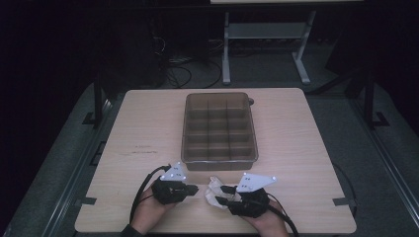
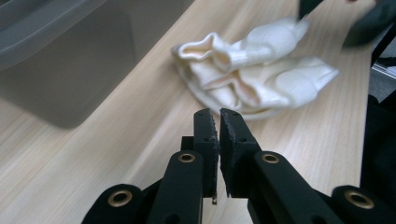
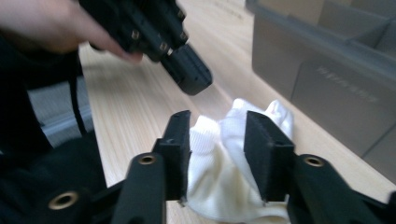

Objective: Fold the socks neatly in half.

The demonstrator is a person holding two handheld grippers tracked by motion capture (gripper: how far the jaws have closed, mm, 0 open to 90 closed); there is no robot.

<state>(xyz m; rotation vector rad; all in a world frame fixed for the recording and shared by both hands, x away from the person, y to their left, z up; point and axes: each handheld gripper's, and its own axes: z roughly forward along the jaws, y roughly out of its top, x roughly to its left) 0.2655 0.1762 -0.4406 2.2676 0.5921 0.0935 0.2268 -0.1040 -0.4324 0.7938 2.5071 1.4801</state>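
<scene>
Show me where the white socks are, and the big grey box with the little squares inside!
white socks [image 2: 252, 74], left gripper view, on the ribbed fabric in the middle of the bundle.
grey divided box [image 1: 220, 159], high view, on its near front wall.

- The high view looks forward and down from above the person's side of the table [image 1: 148, 128], far enough off to take in the whole top, with the grey divided bin [image 1: 220, 129] at mid-table and the floor beyond it.
- The left gripper view sits low and close, looking along the left gripper [image 2: 218, 122] with the bin [image 2: 70, 51] at upper left and the white cloth [image 2: 252, 77] just ahead.
- The right gripper view, equally low and close, looks along the right gripper [image 3: 217, 130] with the bin [image 3: 327, 60] at upper right.
- All three views share the cloth [image 3: 224, 177] and the bin's near wall.
</scene>
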